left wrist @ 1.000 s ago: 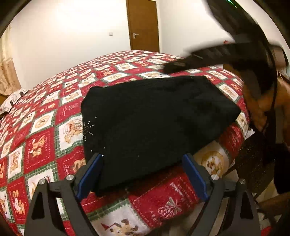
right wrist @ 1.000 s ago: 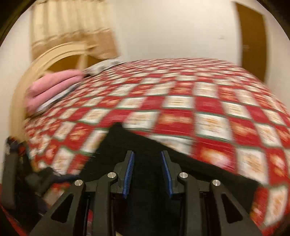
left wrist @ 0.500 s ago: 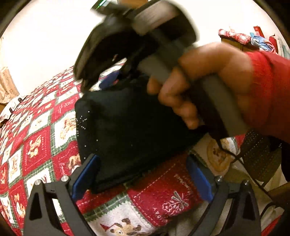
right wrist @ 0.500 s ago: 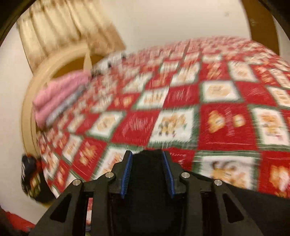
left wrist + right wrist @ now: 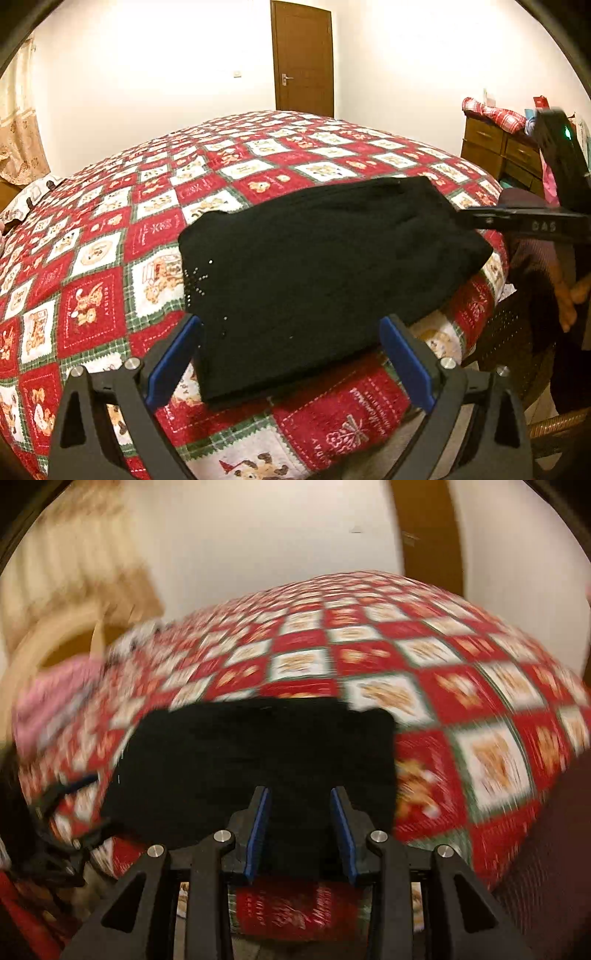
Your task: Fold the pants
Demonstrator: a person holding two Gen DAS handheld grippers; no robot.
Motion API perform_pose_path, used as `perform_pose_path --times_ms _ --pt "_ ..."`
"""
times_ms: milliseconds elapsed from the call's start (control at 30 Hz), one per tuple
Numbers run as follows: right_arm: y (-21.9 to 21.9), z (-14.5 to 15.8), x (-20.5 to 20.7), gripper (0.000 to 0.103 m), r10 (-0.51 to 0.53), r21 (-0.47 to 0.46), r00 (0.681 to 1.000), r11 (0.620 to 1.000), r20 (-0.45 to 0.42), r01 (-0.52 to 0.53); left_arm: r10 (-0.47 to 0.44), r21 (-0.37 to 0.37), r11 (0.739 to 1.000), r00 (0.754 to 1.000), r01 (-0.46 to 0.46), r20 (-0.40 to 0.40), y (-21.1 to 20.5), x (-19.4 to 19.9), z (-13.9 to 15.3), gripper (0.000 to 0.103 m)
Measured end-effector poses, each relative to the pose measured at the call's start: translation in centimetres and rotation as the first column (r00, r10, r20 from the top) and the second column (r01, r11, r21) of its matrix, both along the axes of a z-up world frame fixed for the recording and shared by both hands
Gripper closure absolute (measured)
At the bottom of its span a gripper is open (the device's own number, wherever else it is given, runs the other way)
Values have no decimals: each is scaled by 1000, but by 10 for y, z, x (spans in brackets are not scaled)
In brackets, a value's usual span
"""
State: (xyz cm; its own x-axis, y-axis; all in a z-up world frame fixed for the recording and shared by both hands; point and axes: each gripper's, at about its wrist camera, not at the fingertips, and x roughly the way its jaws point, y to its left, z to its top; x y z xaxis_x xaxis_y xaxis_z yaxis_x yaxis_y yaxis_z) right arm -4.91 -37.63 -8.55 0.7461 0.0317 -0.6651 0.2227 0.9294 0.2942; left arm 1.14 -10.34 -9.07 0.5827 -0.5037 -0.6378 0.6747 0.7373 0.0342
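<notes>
The black pants (image 5: 325,273) lie folded into a thick rectangle near the edge of the bed. My left gripper (image 5: 290,347) is wide open at the pants' near edge, holding nothing. In the right wrist view, which is blurred by motion, the pants (image 5: 255,760) lie just ahead of my right gripper (image 5: 300,805). Its blue pads (image 5: 258,827) stand part open with a gap between them and nothing in it. The right gripper (image 5: 546,221) also shows at the right edge of the left wrist view, beside the pants.
The bed wears a red, white and green Christmas quilt (image 5: 236,173). A wooden dresser (image 5: 495,147) stands at the right, a brown door (image 5: 303,59) behind the bed. Pink bedding (image 5: 48,698) lies by the arched headboard (image 5: 55,642). A wicker chair (image 5: 524,339) stands at the bed's edge.
The right gripper, held over the pants half a second ago, has pulled back off to the right side. The pants lie flat and folded. My left gripper has stayed open.
</notes>
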Motion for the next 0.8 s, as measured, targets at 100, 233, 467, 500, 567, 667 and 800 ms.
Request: perform_pose_path --times_ms 100,233,467,500,567,667,800 --pt "-24 -7 -4 45 -58 120 998 991 36 53 -1 10 1000 1000 1 -6 -4 -3 0 4" --pt "-15 -22 12 45 13 108 1000 994 -12 -12 9 9 1000 1000 -9 1 -1 -5 4 4" --pt "0 -34 21 60 43 32 994 999 -97 -40 32 1 999 999 -32 -17 3 -3 6 4" --pt "-1 -31 21 70 48 30 994 999 -94 -45 31 2 1000 999 -31 -15 3 -4 6 4" --pt "-2 -25 19 77 49 8 995 999 -81 -48 32 6 999 999 -32 -3 3 -5 7 4" --pt "2 -14 15 83 47 -41 997 998 -58 -50 36 0 999 999 -36 -4 5 -5 7 4" --pt "-2 -15 14 86 18 -76 996 997 -86 -25 44 -1 999 999 -44 -10 6 -3 6 4"
